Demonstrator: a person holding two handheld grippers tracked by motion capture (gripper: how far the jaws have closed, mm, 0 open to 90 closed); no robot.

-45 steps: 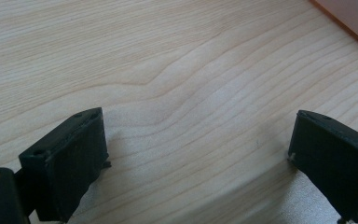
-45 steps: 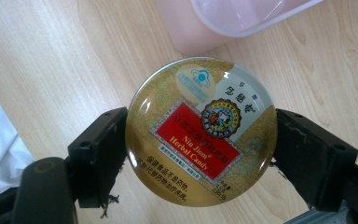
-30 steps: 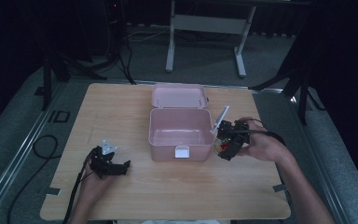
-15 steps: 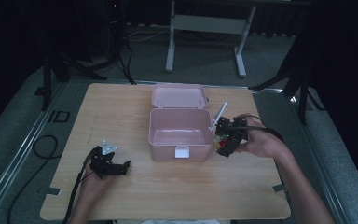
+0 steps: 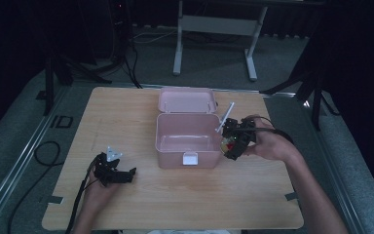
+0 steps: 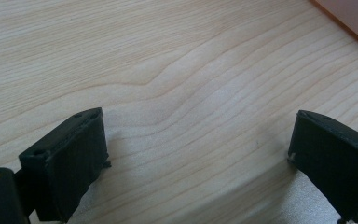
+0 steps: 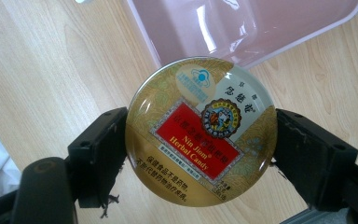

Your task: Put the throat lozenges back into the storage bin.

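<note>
Candy tin (image 7: 201,132) — round, gold, red-labelled

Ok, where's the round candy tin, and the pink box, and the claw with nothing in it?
Candy tin (image 7: 200,130), right gripper view: the red label on its lid.
Pink box (image 5: 187,162), high view: its front wall by the white latch.
Left gripper (image 6: 198,149), left gripper view: the gap between its open jaws.
</note>
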